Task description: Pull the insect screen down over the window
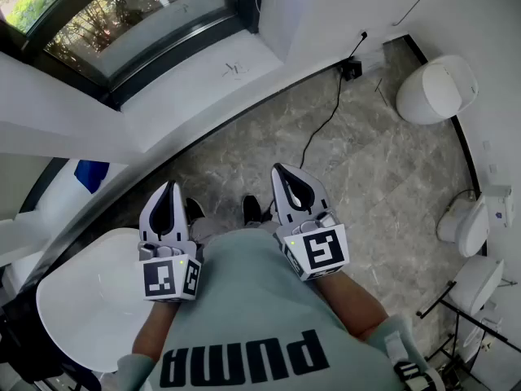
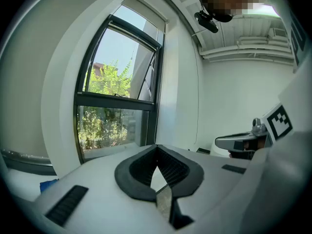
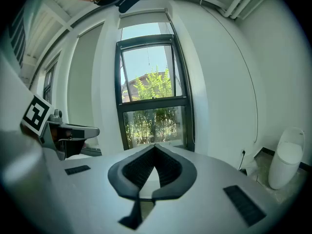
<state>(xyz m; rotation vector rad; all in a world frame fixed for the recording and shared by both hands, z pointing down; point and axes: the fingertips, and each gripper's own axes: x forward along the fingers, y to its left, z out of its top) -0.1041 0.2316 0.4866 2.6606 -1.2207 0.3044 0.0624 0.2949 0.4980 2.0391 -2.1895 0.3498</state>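
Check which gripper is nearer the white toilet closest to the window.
Right. The right gripper is left of and below the toilet in the head view; the left gripper sits farther left, beyond the right one.

- Left gripper (image 1: 169,187) and right gripper (image 1: 283,169): side by side above the grey floor (image 1: 383,177), jaws together, nothing between them.
- Window (image 1: 122,10): far left, behind a white sill (image 1: 203,72).
- Black cable (image 1: 320,133): lies on the floor, running from the far wall.

Grey marble floor (image 1: 391,161), white walls (image 3: 219,82)
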